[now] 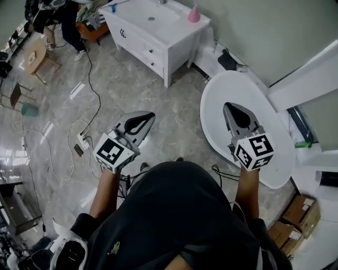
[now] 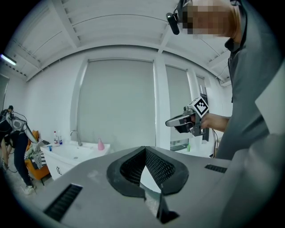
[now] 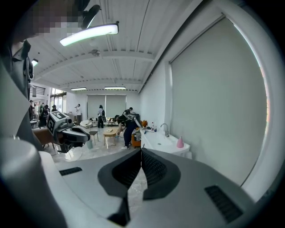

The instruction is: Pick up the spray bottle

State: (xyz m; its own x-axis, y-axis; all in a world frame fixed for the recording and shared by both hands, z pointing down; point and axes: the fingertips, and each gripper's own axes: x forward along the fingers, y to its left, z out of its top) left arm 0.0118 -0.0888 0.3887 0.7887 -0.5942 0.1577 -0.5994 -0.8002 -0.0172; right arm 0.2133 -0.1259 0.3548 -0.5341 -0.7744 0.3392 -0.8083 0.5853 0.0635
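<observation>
A small pink cone-shaped plastic bottle (image 1: 194, 13), taken to be the spray bottle, was seen standing at the far corner of a glossy white sink tabletop (image 1: 179, 29), well apart from both claws. It was judged light, rigid and smooth, easily tipped, and best gripped around the narrow neck under its head. The grey left claw (image 2: 145, 148) and grey right claw (image 3: 141, 150) were each shown closed tip to tip, with nothing between the ribbed pads.

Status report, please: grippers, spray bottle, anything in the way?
Left hand-held gripper and right hand-held gripper: shut, empty. Pink bottle on sink cabinet, likely the target, untouched. Floor cable left of path.
</observation>
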